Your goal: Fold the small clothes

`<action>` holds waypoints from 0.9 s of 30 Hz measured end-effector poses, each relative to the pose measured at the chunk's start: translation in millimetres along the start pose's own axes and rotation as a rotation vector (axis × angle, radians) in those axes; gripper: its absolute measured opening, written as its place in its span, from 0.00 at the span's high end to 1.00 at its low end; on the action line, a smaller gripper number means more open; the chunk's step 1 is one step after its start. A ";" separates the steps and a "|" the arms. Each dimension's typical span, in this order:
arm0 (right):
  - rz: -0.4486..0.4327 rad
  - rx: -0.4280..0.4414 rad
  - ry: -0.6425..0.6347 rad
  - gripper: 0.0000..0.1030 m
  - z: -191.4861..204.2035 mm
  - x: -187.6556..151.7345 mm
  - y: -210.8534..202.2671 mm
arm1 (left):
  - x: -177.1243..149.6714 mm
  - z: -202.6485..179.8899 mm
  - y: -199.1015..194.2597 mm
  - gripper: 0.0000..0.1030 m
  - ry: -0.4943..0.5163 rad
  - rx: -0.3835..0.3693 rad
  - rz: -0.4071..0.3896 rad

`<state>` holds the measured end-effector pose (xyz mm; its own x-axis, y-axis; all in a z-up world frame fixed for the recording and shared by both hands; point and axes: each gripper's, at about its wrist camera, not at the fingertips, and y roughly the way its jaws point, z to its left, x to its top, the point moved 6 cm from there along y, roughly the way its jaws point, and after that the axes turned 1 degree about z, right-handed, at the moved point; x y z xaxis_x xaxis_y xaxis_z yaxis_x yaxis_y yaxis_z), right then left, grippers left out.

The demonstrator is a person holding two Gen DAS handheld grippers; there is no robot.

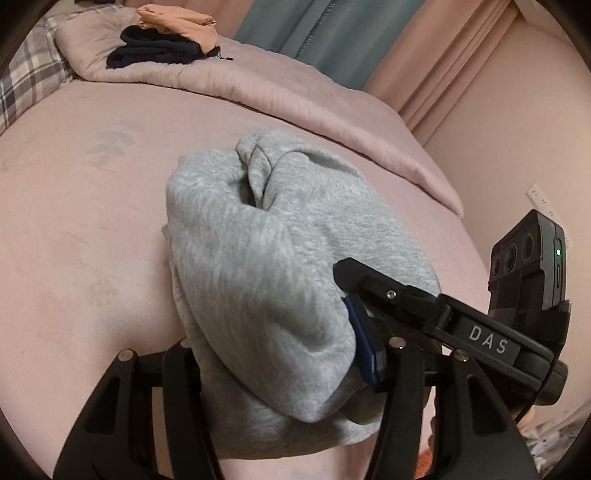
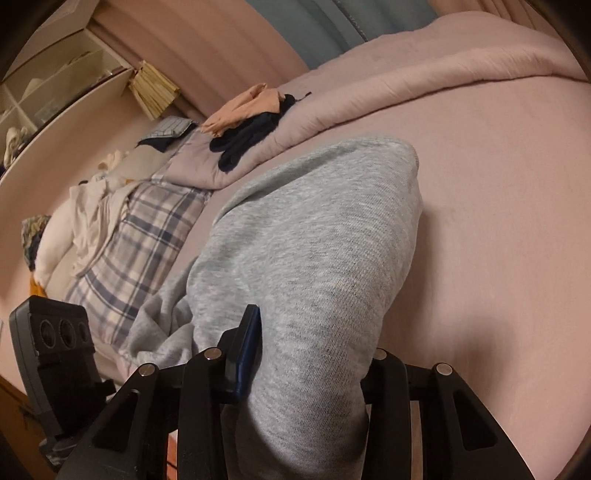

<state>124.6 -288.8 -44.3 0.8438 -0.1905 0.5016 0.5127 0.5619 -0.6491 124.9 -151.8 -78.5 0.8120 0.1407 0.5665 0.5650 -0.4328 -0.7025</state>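
A grey sweat garment point(image 1: 258, 258) lies bunched on the pink bed sheet point(image 1: 74, 221). My left gripper point(image 1: 280, 369) is shut on its near edge, the cloth bulging between the fingers. The right gripper's body point(image 1: 480, 332) shows at the right of the left wrist view, beside the same garment. In the right wrist view the grey garment point(image 2: 314, 240) rises as a thick fold, and my right gripper point(image 2: 306, 369) is shut on it. The left gripper's body point(image 2: 55, 350) shows at the lower left there.
A folded dark garment point(image 1: 155, 48) and a peach one point(image 1: 177, 22) rest on the rolled pink duvet point(image 1: 295, 96) at the back. A plaid pillow point(image 2: 147, 240), white clothes point(image 2: 92, 210) and a shelf point(image 2: 55, 92) lie to the left. Curtains point(image 1: 332, 29) hang behind.
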 end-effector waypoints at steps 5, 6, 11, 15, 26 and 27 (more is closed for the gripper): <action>0.066 0.004 0.053 0.61 -16.8 -6.0 25.9 | -17.2 20.7 26.6 0.46 -0.017 0.034 0.060; 0.084 -0.009 0.050 0.61 -20.4 -10.0 31.9 | -22.6 26.8 34.0 0.46 -0.029 0.033 0.082; 0.160 -0.049 0.080 0.60 -36.7 -26.4 52.1 | -39.6 35.5 53.4 0.43 -0.028 0.070 0.139; 0.169 -0.054 0.107 0.57 -43.2 -30.8 52.8 | -40.6 35.4 51.3 0.37 -0.040 0.073 0.136; 0.112 -0.227 0.048 0.32 -32.7 -27.9 18.4 | -18.8 40.2 -6.2 0.04 -0.047 0.132 0.060; 0.081 -0.241 0.034 0.27 -29.3 -25.7 8.9 | -16.8 38.8 -15.5 0.00 -0.044 0.135 0.041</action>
<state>112.1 -302.5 -79.7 0.8865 -0.1816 0.4257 0.4627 0.3692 -0.8060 108.2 -112.9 -93.8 0.8388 0.1659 0.5185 0.5433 -0.3155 -0.7780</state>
